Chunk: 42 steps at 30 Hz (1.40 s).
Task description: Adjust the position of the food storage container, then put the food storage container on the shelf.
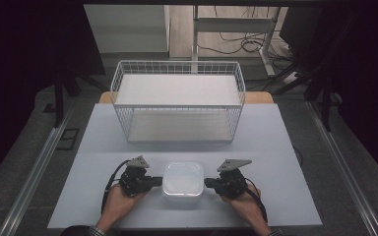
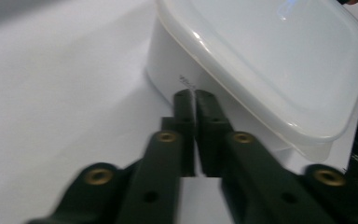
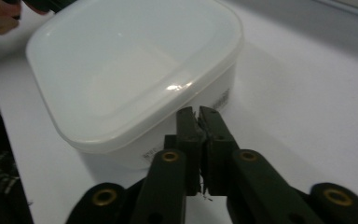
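A white, square plastic container [image 1: 182,179] with a translucent lid sits on the white tabletop [image 1: 275,147] near the front edge. My left gripper [image 1: 155,182] is at its left side and my right gripper [image 1: 208,183] at its right side, each held in a hand. In the left gripper view the jaws are shut together, and the left gripper [image 2: 189,95] has its tips against the wall of the container [image 2: 270,51] just under the lid rim. The right gripper [image 3: 196,112] is likewise shut, tips against the wall of the container [image 3: 130,70] below the rim. Nothing sits between either pair of jaws.
A white wire basket [image 1: 177,101] with a shelf board on top and an open front stands at the back middle of the table. Beyond the table are a metal frame and cables on the floor [image 1: 246,42]. Bare table lies between the basket and the container.
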### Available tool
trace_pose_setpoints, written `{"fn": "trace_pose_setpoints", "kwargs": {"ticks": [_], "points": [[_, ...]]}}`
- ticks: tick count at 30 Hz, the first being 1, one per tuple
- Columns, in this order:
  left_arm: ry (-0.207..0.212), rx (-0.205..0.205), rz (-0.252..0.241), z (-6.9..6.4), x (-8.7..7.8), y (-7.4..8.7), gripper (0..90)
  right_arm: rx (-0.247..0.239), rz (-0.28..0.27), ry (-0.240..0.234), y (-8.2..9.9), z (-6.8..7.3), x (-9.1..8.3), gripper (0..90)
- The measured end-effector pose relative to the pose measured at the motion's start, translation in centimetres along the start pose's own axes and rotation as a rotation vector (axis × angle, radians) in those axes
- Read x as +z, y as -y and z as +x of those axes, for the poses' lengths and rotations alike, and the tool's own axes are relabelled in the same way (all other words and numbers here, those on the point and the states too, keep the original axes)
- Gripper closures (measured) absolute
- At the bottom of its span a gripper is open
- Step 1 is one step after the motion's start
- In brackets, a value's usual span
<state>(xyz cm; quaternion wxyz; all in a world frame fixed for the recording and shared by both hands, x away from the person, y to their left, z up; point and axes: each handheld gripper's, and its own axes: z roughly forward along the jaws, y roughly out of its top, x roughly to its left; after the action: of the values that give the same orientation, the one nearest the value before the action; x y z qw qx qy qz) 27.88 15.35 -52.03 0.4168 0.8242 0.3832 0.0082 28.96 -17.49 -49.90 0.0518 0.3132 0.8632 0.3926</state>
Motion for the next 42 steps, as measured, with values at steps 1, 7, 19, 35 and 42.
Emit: {"fn": "trace_pose_setpoints", "kwargs": {"ticks": [1, 7, 19, 35, 42], "points": [[-0.005, 0.004, -0.014, 0.1, -0.3, 0.1, 73.0, -0.011, -0.004, 0.014, 0.0, 0.0, -0.2, 80.6], [-0.034, 0.039, -0.068, 0.6, -1.5, 1.0, 34.2, -0.016, -0.053, 0.089, 0.5, -0.8, -1.5, 46.7], [-0.008, 0.055, -0.133, 1.1, -2.5, 1.8, 6.6, 0.011, -0.103, 0.097, 1.4, -1.5, -1.7, 4.1], [0.052, 0.058, -0.168, -0.1, -2.3, -0.6, 4.5, 0.015, -0.136, 0.044, -0.3, 0.0, -1.8, 2.1], [0.062, 0.079, -0.115, -0.6, -1.0, -1.8, 5.6, 0.045, -0.095, 0.031, -1.6, 1.1, -0.6, 1.1]]}}
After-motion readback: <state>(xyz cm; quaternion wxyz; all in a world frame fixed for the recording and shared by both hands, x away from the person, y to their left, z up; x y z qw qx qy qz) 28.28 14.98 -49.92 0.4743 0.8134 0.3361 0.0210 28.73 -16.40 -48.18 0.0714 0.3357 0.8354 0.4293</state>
